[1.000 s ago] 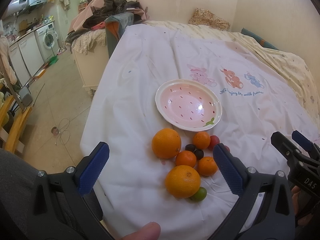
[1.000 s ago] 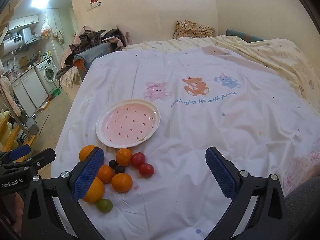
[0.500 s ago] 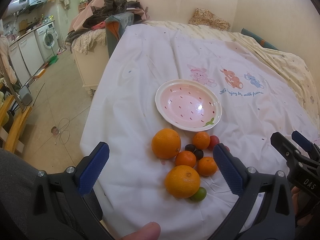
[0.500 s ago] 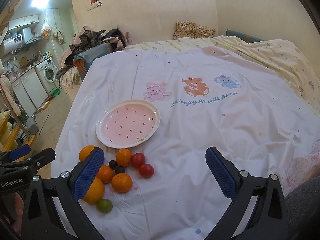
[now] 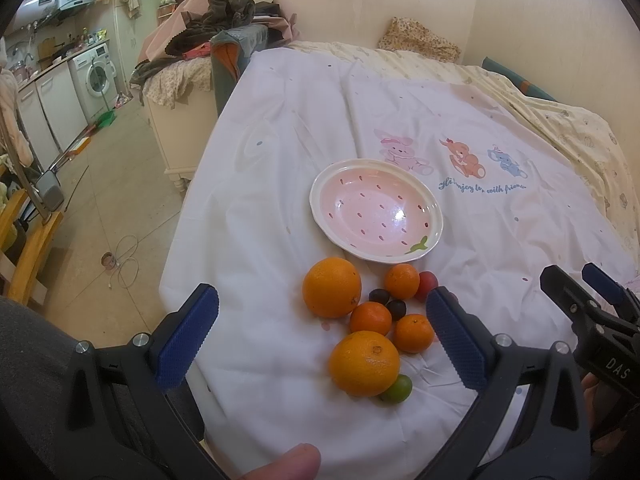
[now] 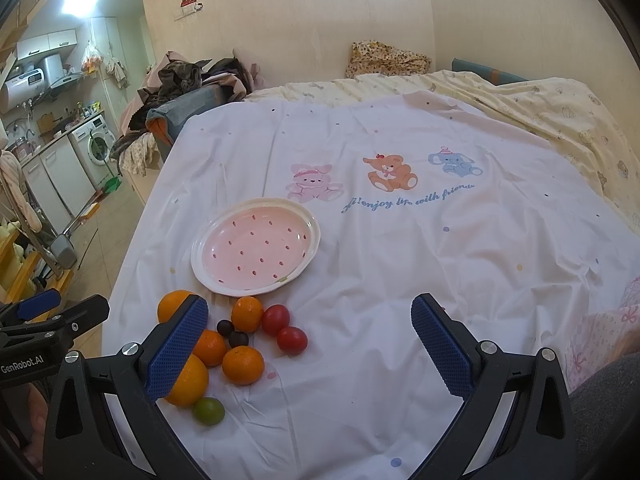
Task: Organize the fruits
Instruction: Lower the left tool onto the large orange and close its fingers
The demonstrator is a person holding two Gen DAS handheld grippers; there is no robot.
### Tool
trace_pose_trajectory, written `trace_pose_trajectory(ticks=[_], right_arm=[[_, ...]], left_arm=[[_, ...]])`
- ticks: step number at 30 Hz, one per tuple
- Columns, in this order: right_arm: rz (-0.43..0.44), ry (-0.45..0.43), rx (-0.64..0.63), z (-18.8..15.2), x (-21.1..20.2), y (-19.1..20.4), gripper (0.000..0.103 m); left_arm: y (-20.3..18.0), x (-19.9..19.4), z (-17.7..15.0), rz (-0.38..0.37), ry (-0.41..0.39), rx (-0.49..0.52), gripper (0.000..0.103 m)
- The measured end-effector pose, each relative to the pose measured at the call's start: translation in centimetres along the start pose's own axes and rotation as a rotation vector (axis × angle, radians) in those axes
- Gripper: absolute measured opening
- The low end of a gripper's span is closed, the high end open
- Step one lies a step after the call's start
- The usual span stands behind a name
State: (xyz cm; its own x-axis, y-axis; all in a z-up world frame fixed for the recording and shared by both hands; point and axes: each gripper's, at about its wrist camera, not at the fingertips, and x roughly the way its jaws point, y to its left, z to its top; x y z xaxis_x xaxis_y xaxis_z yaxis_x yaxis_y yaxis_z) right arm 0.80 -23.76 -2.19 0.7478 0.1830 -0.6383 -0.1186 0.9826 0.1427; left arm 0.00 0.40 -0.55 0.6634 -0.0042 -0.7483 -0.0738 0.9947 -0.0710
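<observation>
Risk first. The fruits (image 5: 372, 320) lie in a loose cluster on a soft sheet (image 5: 280, 208) spread over a bed, close to its near-left corner. Round fruit on yielding cloth is likely to roll. A claw pressing into the sheet beside the cluster could tip the pieces toward each other or toward the edge, and from there to the floor. The pieces touch or nearly touch, so closing on one could nudge its neighbours. The two dark grapes (image 5: 387, 302) sit wedged between mandarins and look soft; a hard squeeze could burst them. The tomatoes (image 6: 284, 328) carry the same risk. The big oranges may be wide for the jaws and could slip out if gripped off-centre.

Condition of the goods. Two large oranges: one (image 5: 331, 287) just short of the plate (image 5: 320, 184), the other (image 5: 364, 362) nearest the viewer with a small green fruit (image 5: 398, 388) touching it. Three mandarins sit between and to the right. Two red tomatoes lie at the right of the group. All skins look intact. The pink plate, with seed marks and a cream rim, is bare and sits just beyond the cluster.

Left claw (image 5: 320, 344): jaws wide apart, holding nothing, hovering above the cluster. Right claw (image 6: 310, 348): jaws wide apart, holding nothing, to the right of the fruit.

No fruit is on the plate yet.
</observation>
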Motion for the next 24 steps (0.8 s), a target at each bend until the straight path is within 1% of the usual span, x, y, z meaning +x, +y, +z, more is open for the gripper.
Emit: trace_pose_trajectory(ticks=[6,8,10,12,14,16,17,18,20,24], right_arm=[[0.002,0.002,0.004,0.1,0.0,-0.1,0.103],[0.002,0.004,0.012,0.3,-0.1,-0.3,0.103],[-0.004,0.003,0.027,0.4,-0.3,-0.6,0.103],[-0.02,0.007,0.041,0.5,-0.4,-1.0,0.103],[-0.03,0.016,0.06,0.4,-0.5,-1.5,0.103],[-0.032,0.022,0.078,0.4,-0.4,-1.9,0.103],[-0.035,0.026,0.085,0.4,-0.3,-2.1,0.103],[-0.037,0.03,0.092,0.4,-0.3,-2.4,0.103],[-0.038,0.045,0.118,0.4,-0.1,-2.9,0.103],[-0.031,0.073,0.163,0.1,0.4,-3.8,0.103]], left_arm=[[-0.2,0.1,0.0,-0.008,0.003,0.0,0.102],[0.0,0.3,0.1,-0.02,0.022,-0.008,0.102],[0.2,0.7,0.5,-0.028,0.058,-0.021,0.102],[0.5,1.7,0.9,-0.009,0.124,-0.037,0.102],[0.5,3.4,1.1,0.005,0.224,-0.052,0.102],[0.6,5.3,0.9,-0.007,0.331,-0.088,0.102],[0.4,6.7,0.5,-0.026,0.402,-0.113,0.101],[0.2,7.4,0.3,-0.04,0.439,-0.129,0.1],[-0.7,8.8,-0.7,-0.043,0.503,-0.136,0.095],[-3.1,9.6,-2.1,-0.027,0.538,-0.074,0.089]])
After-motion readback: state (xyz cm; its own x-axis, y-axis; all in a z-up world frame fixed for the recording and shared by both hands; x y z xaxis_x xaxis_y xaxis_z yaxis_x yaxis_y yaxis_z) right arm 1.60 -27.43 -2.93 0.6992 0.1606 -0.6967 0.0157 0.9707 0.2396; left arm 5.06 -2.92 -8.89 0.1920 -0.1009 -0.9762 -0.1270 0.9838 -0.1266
